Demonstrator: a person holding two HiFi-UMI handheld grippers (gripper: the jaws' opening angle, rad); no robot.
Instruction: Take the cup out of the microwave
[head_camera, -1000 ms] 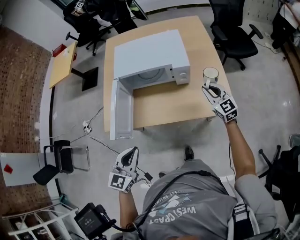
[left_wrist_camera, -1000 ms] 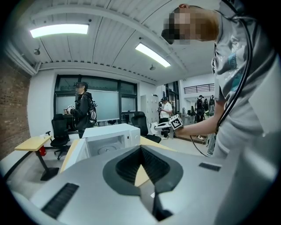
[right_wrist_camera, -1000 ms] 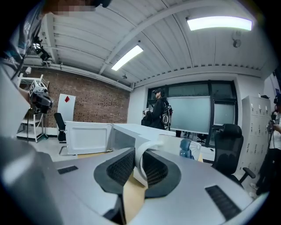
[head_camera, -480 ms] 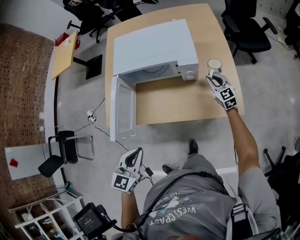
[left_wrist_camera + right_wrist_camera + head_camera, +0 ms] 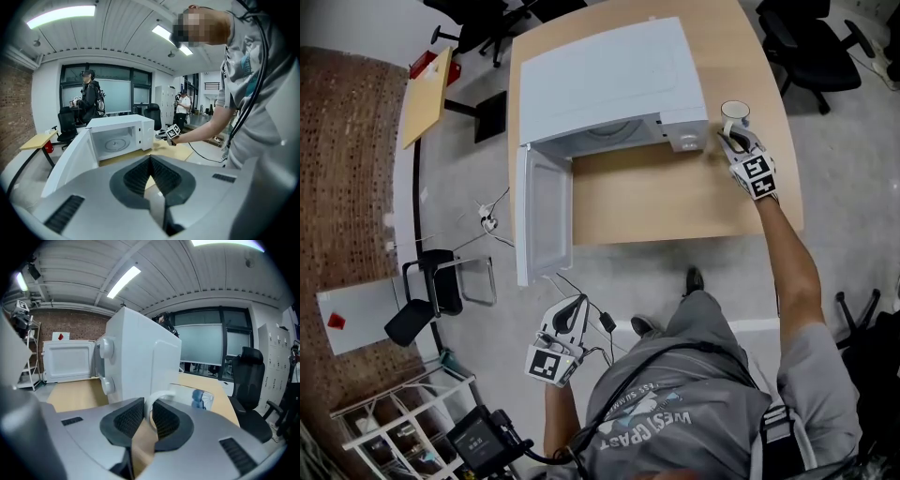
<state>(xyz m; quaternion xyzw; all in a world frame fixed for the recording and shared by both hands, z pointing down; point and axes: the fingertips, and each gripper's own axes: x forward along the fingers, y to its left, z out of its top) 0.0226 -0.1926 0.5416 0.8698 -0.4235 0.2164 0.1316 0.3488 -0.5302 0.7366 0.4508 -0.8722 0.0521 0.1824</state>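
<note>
The white cup sat outside the microwave, low over the worktop, with the right gripper clenched on its handle. It probably needed setting down and releasing next. The left gripper hung clenched, empty.

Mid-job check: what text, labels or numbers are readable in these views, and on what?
"WEST COAST": upside down on the person's grey T-shirt; the smaller print beside it is too blurred.
Control panel of the white microwave: markings too small to read.
Blue print on the white mug: blurred, unreadable.
</note>
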